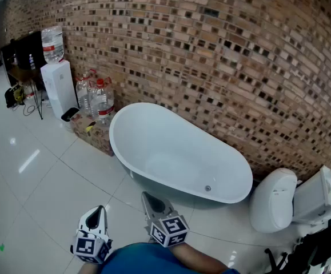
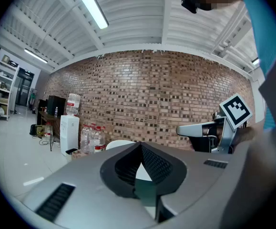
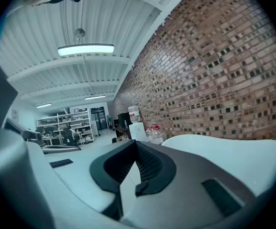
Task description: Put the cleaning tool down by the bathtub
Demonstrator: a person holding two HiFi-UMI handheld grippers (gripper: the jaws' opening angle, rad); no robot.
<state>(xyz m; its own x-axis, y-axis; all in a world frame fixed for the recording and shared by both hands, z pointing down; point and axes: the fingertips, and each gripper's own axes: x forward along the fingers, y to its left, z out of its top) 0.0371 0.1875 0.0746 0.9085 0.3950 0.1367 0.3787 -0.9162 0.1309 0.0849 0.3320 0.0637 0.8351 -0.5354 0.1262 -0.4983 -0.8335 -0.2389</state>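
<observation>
1. Left hand-held gripper (image 1: 98, 211): clenched. In the left gripper view the jaw tips (image 2: 140, 146) meet and nothing is gripped between them. It sits low at the near edge of the head view, over the floor (image 1: 39, 181), with its marker cube (image 1: 88, 247) nearest the person.
2. Right hand-held gripper (image 1: 148, 197): clenched as well. In the right gripper view the tips (image 3: 136, 142) are together and hold nothing. It is just right of the left one, and its tip is near the bathtub's near side but not touching it. Its marker cube (image 1: 170, 230) is behind it.
3. Bathtub (image 1: 154, 130): white, freestanding, oval. It stands on the glossy white tile floor along the brick wall (image 1: 211, 39), mid-scene and beyond both grippers. A drain (image 1: 207, 188) shows at its right end.
4. Cleaning tool: none of the views lets its place be told.
5. Right of the tub, just beside it: white toilet (image 1: 274, 201) with the lid shut, and its tank (image 1: 319, 196) further right.
6. Left of the tub, against the wall: cardboard box (image 1: 96, 136) touching the tub's left end, with large water bottles (image 1: 99, 99) standing on or behind it. A white water dispenser (image 1: 59, 87) with a bottle on top stands further left, and a dark desk (image 1: 22, 56) is at the far left.
7. Blue sleeve (image 1: 142, 260) at the near edge, behind the grippers.
</observation>
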